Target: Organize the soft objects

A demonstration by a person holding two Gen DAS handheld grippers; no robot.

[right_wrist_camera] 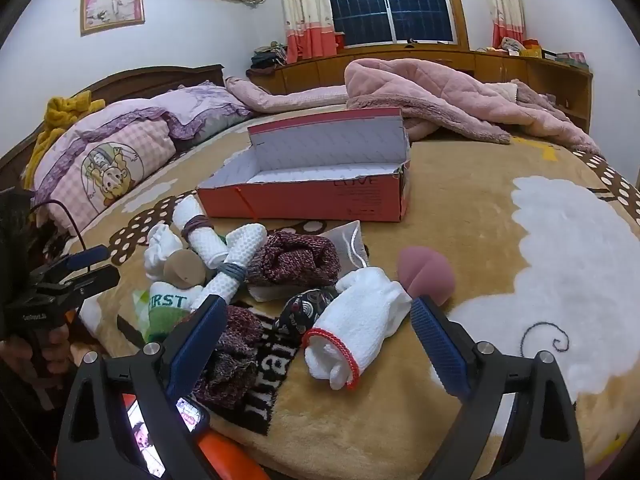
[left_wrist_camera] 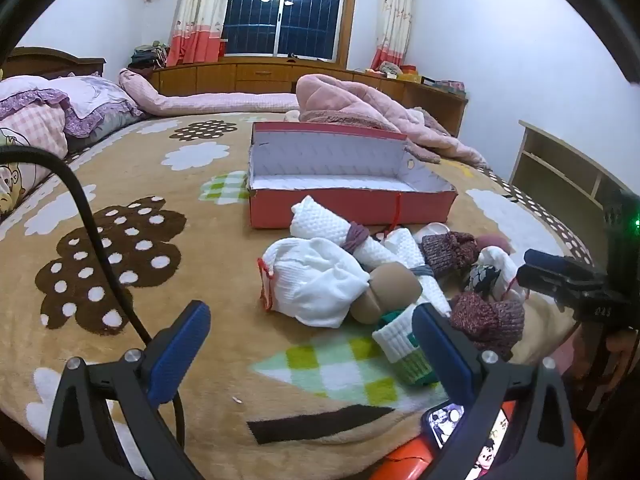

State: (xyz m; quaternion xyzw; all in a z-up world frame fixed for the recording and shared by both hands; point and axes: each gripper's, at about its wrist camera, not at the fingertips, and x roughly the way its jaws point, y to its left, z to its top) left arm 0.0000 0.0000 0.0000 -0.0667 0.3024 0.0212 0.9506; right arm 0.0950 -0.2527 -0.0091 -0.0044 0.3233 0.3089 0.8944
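Both tongs, left (left_wrist_camera: 310, 344) and right (right_wrist_camera: 316, 328), gape wide, holding nothing, above the socks (right_wrist_camera: 356, 328).

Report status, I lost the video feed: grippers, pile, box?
Left gripper open, empty. Right gripper open around white glove, not gripping. Pile on bed; box empty. Nothing blocking.

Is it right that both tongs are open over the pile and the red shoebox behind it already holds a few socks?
Not quite. The red shoebox is empty; the right wrist view shows its bare white inside. Both the left tongs and right tongs are open over the pile.
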